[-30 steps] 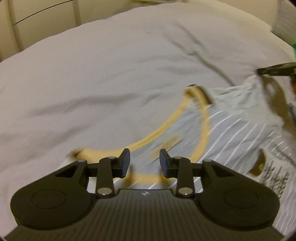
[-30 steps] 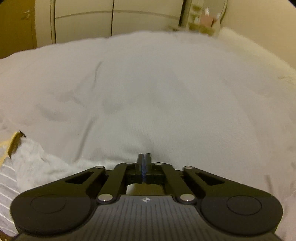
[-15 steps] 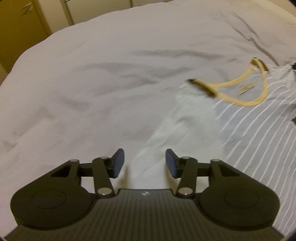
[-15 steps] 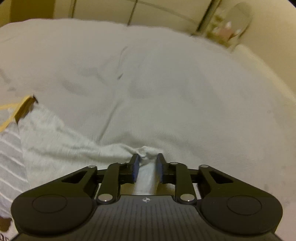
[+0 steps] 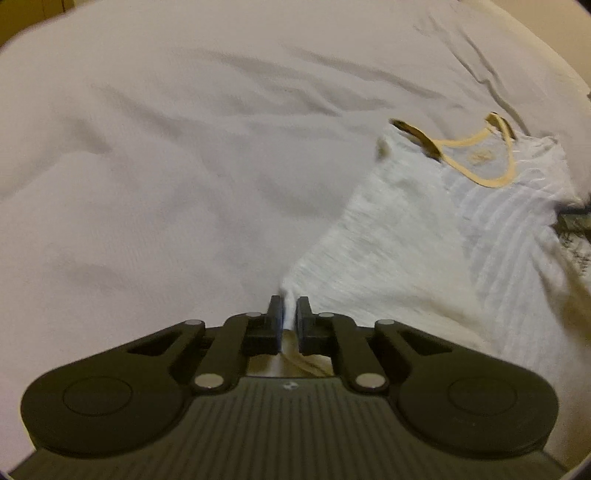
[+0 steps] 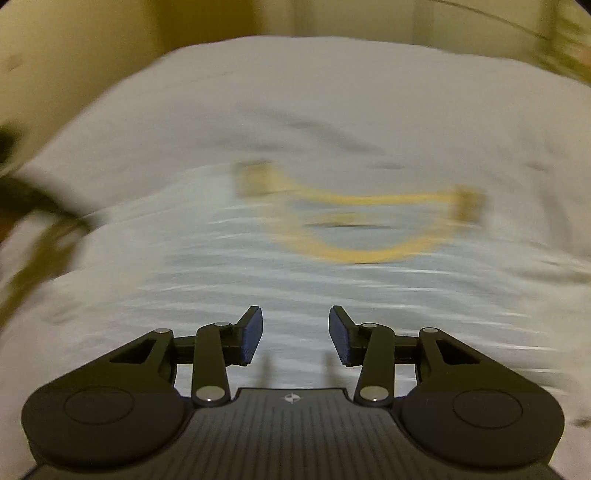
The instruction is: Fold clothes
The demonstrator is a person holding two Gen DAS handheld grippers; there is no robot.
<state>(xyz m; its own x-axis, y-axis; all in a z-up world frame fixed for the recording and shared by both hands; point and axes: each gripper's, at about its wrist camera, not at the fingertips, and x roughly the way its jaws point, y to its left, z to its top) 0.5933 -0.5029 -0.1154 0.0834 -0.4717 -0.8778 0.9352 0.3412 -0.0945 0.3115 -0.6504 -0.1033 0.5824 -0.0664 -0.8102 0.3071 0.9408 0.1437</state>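
A pale grey T-shirt [image 5: 436, 236] with thin white stripes and a yellow neckband [image 5: 491, 173] lies on the white bed sheet [image 5: 166, 177]. In the left wrist view my left gripper [image 5: 289, 314] is shut on the end of the shirt's plain white sleeve, which runs up to the right toward the collar. The right wrist view is blurred by motion; it faces the striped shirt [image 6: 295, 288] and its yellow neckband [image 6: 354, 229]. My right gripper [image 6: 295, 336] hangs open just above the striped cloth, nothing between its fingers.
The rumpled bed sheet [image 6: 295, 110] spreads beyond the shirt on every side. A dark printed patch of the shirt [image 5: 576, 236] shows at the right edge. Cream cupboard doors [image 6: 461, 26] stand behind the bed, and a dark blurred shape [image 6: 22, 192] sits at the left.
My left gripper went from open above the collar to the sleeve end and shut on it. My right gripper let go of the other sleeve, opened, and swung to face the shirt's chest.
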